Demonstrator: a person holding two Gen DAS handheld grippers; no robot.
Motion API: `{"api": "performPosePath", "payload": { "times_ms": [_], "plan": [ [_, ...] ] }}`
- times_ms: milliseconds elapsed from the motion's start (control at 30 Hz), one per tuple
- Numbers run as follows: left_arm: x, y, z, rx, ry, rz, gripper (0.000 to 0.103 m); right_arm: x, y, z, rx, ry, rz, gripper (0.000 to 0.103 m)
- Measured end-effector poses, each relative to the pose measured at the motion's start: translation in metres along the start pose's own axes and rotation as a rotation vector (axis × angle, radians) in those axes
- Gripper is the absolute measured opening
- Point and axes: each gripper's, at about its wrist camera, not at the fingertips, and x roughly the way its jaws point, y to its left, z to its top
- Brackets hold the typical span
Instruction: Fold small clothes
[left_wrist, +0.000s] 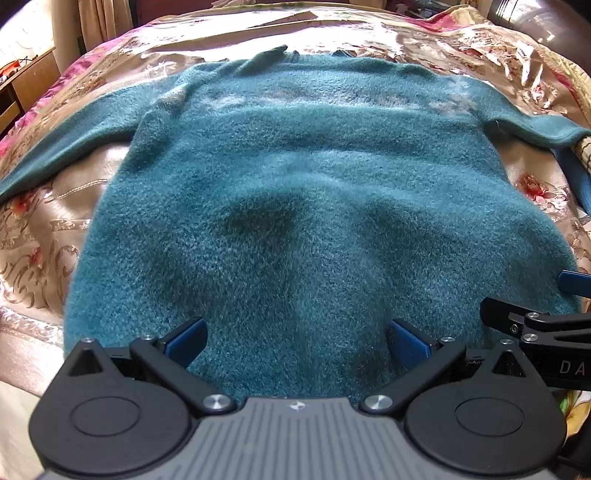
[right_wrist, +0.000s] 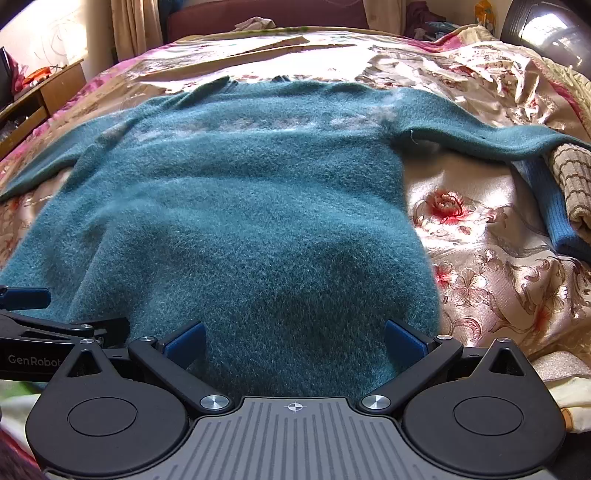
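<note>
Teal fuzzy sweater (left_wrist: 295, 177) spread flat on floral bedspread (right_wrist: 480, 258), hem nearest both tongs, sleeves out sideways. Left gripper (left_wrist: 297, 341) and right gripper (right_wrist: 293, 341) side by side over hem, jaws wide apart, holding nothing. Step, judged: folding not started. Next: close on hem or sleeve, lift thick pile cleanly.

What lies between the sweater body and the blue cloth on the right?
Only bare floral bedspread lies between the sweater and the blue cloth; the right wrist view shows it.
</note>
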Motion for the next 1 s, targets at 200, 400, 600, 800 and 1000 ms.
{"api": "performPosePath", "payload": {
  "times_ms": [200, 400, 600, 800, 1000],
  "plan": [
    [0.002, 0.0, 0.0, -0.001, 0.01, 0.0, 0.103, 0.001, 0.001, 0.0, -0.002, 0.004, -0.001, 0.103],
    [0.003, 0.0, 0.0, -0.004, 0.017, 0.0, 0.103, 0.001, 0.001, 0.0, -0.001, 0.004, -0.001, 0.103],
    [0.006, 0.002, -0.002, -0.017, 0.03, -0.005, 0.103, 0.001, 0.001, 0.0, -0.001, 0.004, -0.001, 0.103],
    [0.009, 0.0, -0.003, -0.01, 0.04, 0.005, 0.103, 0.001, 0.001, 0.0, -0.002, 0.005, -0.001, 0.103],
    [0.012, 0.002, -0.004, -0.023, 0.059, -0.008, 0.103, 0.002, 0.001, 0.0, -0.002, 0.005, -0.001, 0.103]
  ]
}}
